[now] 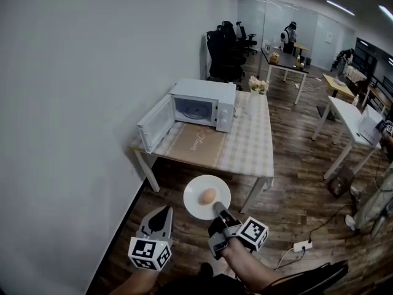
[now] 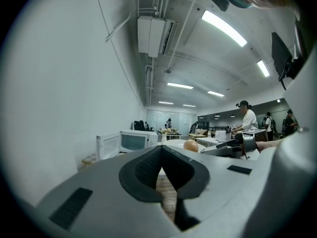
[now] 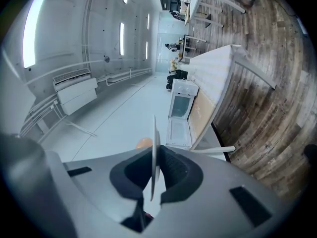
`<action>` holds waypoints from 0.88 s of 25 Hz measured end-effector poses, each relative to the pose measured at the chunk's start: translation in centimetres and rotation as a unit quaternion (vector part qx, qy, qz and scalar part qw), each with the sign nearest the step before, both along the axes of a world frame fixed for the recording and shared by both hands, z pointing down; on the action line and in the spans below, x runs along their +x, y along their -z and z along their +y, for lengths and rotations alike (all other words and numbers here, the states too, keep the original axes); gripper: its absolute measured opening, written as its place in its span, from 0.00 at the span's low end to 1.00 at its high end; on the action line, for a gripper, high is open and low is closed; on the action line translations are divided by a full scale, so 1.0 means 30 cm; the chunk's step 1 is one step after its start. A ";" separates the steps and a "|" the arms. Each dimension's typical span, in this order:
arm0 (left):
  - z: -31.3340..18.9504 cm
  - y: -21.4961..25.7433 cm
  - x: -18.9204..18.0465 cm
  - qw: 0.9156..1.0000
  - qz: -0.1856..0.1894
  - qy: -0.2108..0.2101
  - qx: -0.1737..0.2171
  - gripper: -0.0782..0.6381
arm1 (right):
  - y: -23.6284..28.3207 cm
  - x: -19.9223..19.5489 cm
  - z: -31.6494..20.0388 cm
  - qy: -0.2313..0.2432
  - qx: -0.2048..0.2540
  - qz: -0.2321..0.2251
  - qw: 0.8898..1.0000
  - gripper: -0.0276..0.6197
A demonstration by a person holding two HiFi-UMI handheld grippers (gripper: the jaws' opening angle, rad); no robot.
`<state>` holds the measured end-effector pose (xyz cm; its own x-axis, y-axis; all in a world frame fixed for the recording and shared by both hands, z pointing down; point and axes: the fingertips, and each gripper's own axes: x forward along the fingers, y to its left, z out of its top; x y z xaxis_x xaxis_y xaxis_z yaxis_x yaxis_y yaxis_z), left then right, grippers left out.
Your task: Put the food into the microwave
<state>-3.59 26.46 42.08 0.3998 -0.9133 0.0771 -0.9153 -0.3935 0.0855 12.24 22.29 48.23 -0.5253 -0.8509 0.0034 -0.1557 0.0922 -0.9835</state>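
A white plate (image 1: 196, 188) carries a round tan piece of food (image 1: 208, 195) and hangs in the air short of the table (image 1: 245, 152). My right gripper (image 1: 218, 209) is shut on the plate's near rim. The right gripper view shows the plate (image 3: 154, 148) edge-on between the pads, with the food (image 3: 144, 143) beside it. To the left, my left gripper (image 1: 163, 214) holds nothing, and its jaws meet at the tips (image 2: 159, 146). The white microwave (image 1: 206, 105) stands on the table with its door (image 1: 153, 125) swung open to the left.
A vase of flowers (image 1: 258, 86) stands on the table behind the microwave. A white wall (image 1: 73, 103) runs along the left. A power strip (image 1: 301, 246) lies on the wooden floor at the right. Desks, black chairs and people are farther back.
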 end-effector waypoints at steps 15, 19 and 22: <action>-0.224 -0.011 0.072 0.999 -0.013 0.028 -0.007 0.12 | -0.033 0.041 -0.234 0.039 -0.014 -0.003 0.999 0.08; -0.266 -0.016 0.089 0.999 -0.016 0.032 -0.009 0.12 | -0.030 0.061 -0.294 0.041 -0.011 -0.002 0.999 0.08; -0.295 -0.020 0.096 0.999 -0.018 0.030 -0.012 0.12 | -0.024 0.068 -0.329 0.039 -0.007 -0.004 0.999 0.08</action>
